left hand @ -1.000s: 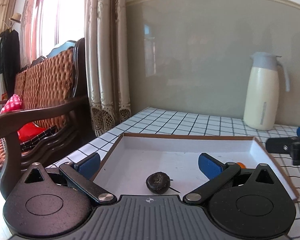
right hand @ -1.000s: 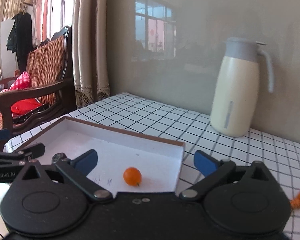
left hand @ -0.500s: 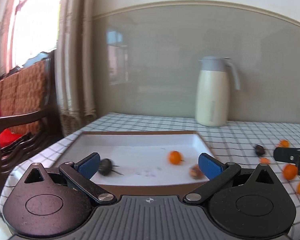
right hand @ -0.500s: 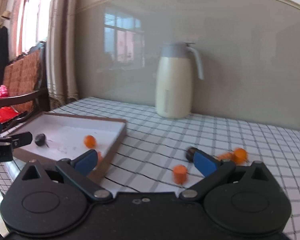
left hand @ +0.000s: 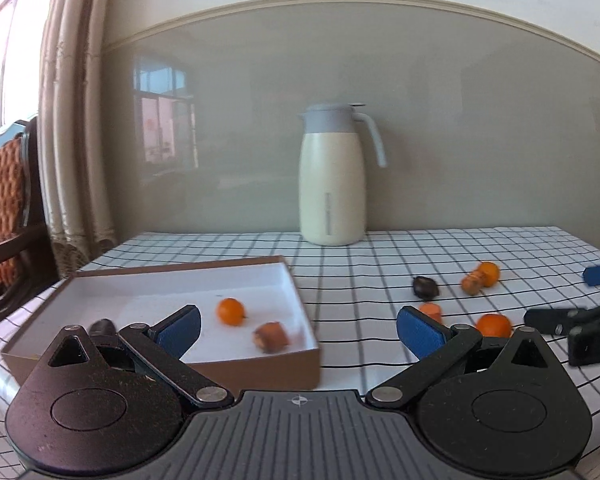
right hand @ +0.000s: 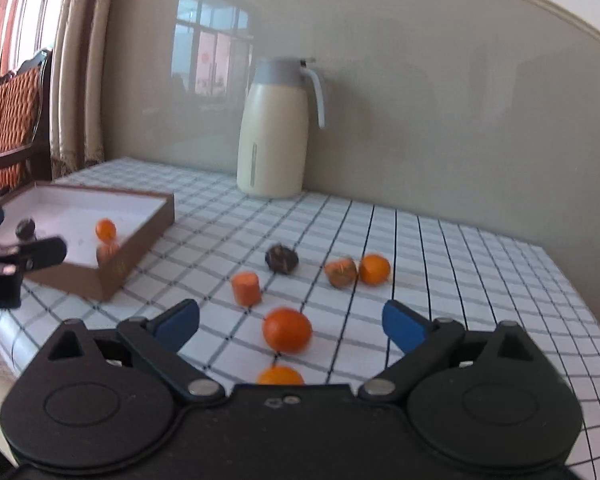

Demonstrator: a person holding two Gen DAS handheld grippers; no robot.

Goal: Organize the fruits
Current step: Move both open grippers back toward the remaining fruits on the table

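Note:
A shallow brown box (left hand: 236, 364) with a white floor sits at the table's left and holds a small orange (left hand: 231, 311), a brownish piece (left hand: 271, 336) and a dark fruit (left hand: 102, 327). Loose on the checked cloth lie several oranges, an orange chunk (right hand: 245, 288), a dark fruit (right hand: 281, 259) and a brown fruit (right hand: 341, 272). My left gripper (left hand: 298, 326) stands open over the box's near right corner, nothing between its pads. My right gripper (right hand: 291, 320) hovers over the loose fruit with an orange (right hand: 287, 330) lying between its jaws, which are closing; the pads stay clear of it.
A cream thermos jug (left hand: 331, 176) with a grey lid stands at the back against the wall. A wooden chair (right hand: 10, 120) and curtains (left hand: 72, 128) are to the left. The table edge (right hand: 580, 292) runs close on the right. The box (right hand: 112, 268) blocks the left side.
Both grippers have swung right, away from the box interior and toward the loose fruit on the cloth. The right jaws have narrowed slightly. A brownish piece now shows in the box.

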